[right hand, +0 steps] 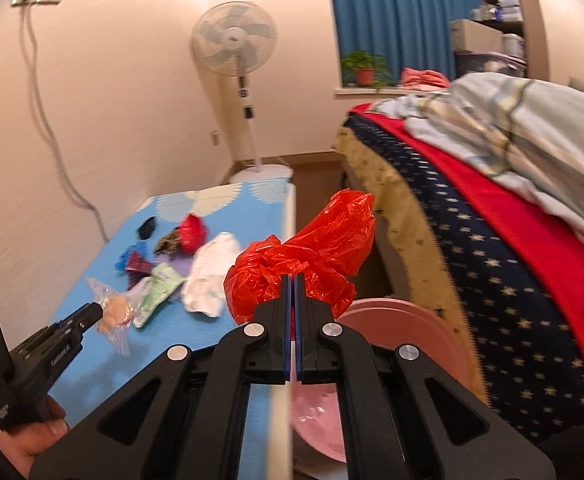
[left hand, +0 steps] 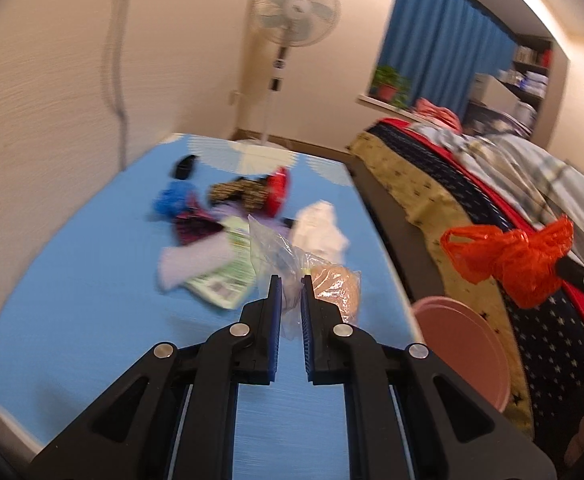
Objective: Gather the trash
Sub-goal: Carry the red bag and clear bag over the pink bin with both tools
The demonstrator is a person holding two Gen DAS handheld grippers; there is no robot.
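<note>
My left gripper (left hand: 290, 278) is shut on a clear plastic bag (left hand: 269, 250) with a tan bun-like thing (left hand: 338, 286) inside, just above the blue table (left hand: 91, 300). My right gripper (right hand: 294, 278) is shut on a crumpled red plastic bag (right hand: 316, 248), held in the air above the pink bin (right hand: 408, 328) between table and bed. The red bag also shows in the left wrist view (left hand: 512, 256). The left gripper shows in the right wrist view (right hand: 91, 314) with the clear bag (right hand: 109, 312).
More litter lies on the table: a white bag (left hand: 320, 230), a green-white wrapper (left hand: 227, 268), a blue glove (left hand: 171, 198), a red item (left hand: 277, 192), a black item (left hand: 183, 166). A bed (left hand: 472, 208) stands on the right, a standing fan (left hand: 287, 20) behind.
</note>
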